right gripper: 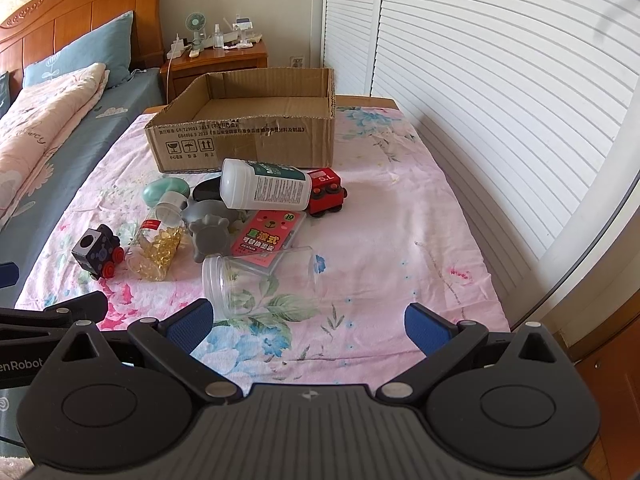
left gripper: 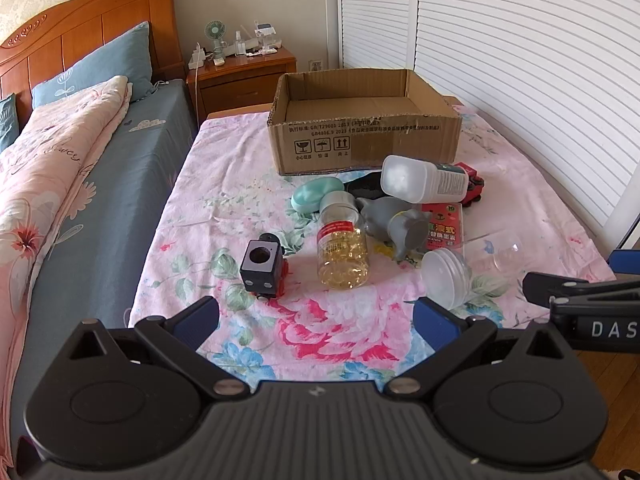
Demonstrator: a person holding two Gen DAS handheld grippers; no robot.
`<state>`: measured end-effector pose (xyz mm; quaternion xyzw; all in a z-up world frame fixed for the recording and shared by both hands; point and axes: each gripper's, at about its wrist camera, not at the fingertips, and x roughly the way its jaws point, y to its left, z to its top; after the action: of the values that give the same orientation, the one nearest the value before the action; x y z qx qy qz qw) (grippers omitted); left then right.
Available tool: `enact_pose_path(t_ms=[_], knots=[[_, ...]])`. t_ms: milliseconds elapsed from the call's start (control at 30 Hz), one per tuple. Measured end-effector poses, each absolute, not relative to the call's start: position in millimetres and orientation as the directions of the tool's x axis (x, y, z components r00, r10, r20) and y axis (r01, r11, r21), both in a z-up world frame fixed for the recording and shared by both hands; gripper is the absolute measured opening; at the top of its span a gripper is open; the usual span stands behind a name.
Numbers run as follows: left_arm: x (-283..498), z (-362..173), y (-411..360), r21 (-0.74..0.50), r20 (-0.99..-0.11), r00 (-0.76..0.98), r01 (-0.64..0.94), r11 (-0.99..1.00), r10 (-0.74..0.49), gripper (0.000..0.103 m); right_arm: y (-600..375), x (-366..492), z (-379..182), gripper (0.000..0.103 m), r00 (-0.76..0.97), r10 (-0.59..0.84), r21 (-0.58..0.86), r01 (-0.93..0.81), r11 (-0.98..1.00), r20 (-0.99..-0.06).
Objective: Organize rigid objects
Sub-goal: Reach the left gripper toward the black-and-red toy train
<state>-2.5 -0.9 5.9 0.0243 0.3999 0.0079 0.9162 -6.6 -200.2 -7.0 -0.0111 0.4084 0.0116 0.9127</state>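
Note:
A pile of rigid items lies on the floral cloth before an empty cardboard box point(left gripper: 362, 132) point(right gripper: 244, 136). It holds a black toy train point(left gripper: 264, 266) point(right gripper: 98, 254), a bottle of yellow capsules point(left gripper: 342, 248) point(right gripper: 158, 246), a clear jar on its side point(left gripper: 460, 270) point(right gripper: 260, 280), a grey toy point(left gripper: 400, 224) point(right gripper: 208, 230), a white bottle point(left gripper: 422, 180) point(right gripper: 264, 190), a red toy train point(right gripper: 326, 192), a red card pack point(right gripper: 270, 232) and a mint case point(left gripper: 316, 196) point(right gripper: 166, 192). My left gripper point(left gripper: 316, 322) and right gripper point(right gripper: 306, 322) are open and empty, just short of the pile.
A bed point(left gripper: 60, 160) with pink quilt and blue pillows runs along the left. A wooden nightstand point(left gripper: 244, 76) with a small fan stands behind. White louvred doors point(right gripper: 480, 80) line the right. The right gripper's body shows in the left wrist view point(left gripper: 592, 312).

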Motion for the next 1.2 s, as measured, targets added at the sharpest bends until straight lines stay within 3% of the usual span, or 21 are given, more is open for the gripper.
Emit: enact_pose_path(t_ms=[833, 1200], knots=[[-0.3, 7.9, 0.7, 0.048, -0.724, 0.689, 0.011, 0.999, 0.028, 0.102, -199.2, -4.4, -4.4, 0.103, 0.67, 0.008, -0.018, -0.032, 0.999, -0.742], [5.8, 7.0, 6.1, 0.068, -0.686, 0.728, 0.086, 0.994, -0.016, 0.102, -193.1, 0.7, -1.7, 0.103, 0.705, 0.047, -0.035, -0.102, 0.994, -0.707]])
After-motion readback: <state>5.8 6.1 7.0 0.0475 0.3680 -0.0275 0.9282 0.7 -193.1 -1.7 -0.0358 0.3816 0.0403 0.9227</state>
